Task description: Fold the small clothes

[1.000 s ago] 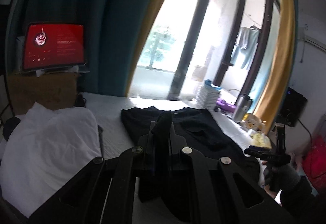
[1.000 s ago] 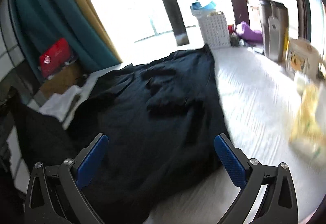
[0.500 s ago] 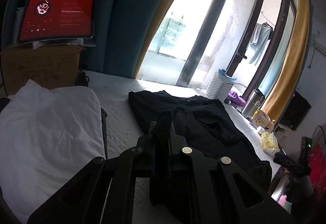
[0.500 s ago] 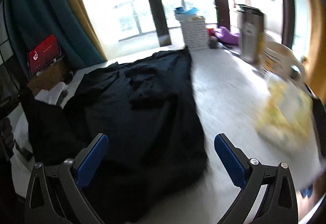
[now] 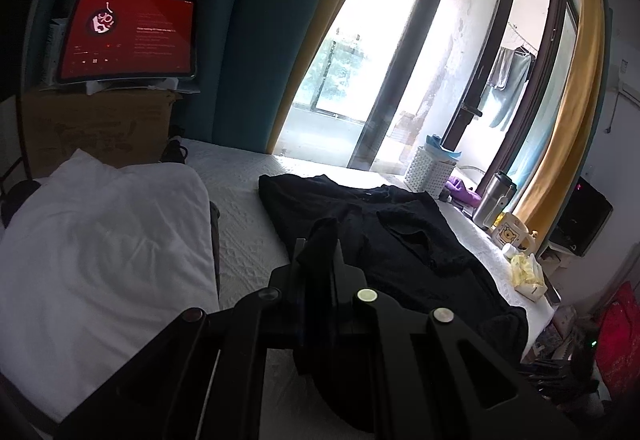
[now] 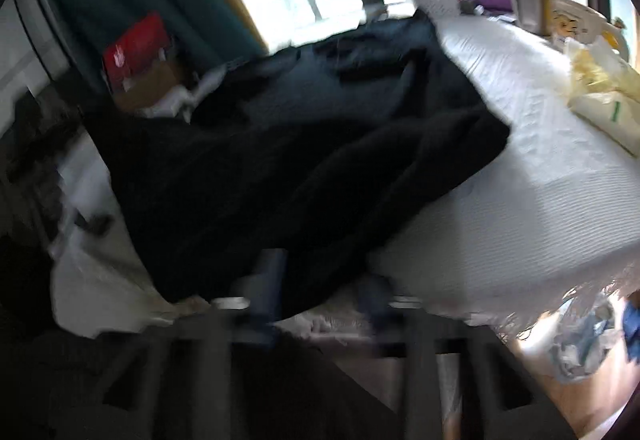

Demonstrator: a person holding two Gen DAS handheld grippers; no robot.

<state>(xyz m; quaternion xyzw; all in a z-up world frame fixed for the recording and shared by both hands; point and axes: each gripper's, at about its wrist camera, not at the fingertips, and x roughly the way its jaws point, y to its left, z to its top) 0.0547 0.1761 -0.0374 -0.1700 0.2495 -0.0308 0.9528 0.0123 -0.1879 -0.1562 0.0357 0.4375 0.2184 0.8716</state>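
A black garment (image 5: 400,240) lies spread on the white bed cover (image 5: 240,232). My left gripper (image 5: 318,252) is shut on a raised fold of its near left side. In the blurred right wrist view the garment (image 6: 300,144) fills the middle, and its near hem hangs at the cover's edge (image 6: 520,200). My right gripper (image 6: 322,286) is at that hem with its jaws closing. The hem lies between the blue pads (image 6: 272,280), which still stand apart, and the right pad is clear of the cloth.
A white pillow (image 5: 100,240) lies left of the garment. Behind it a red-screened tablet (image 5: 128,36) stands on a cardboard box (image 5: 96,124). Along the right edge stand a white basket (image 5: 432,176), a steel tumbler (image 5: 494,200), a mug (image 5: 510,236) and a yellow packet (image 5: 528,272).
My right gripper has swept down and toward the garment's near hem, and its jaws have narrowed from wide open. The left gripper has sunk a little, still gripping the fold.
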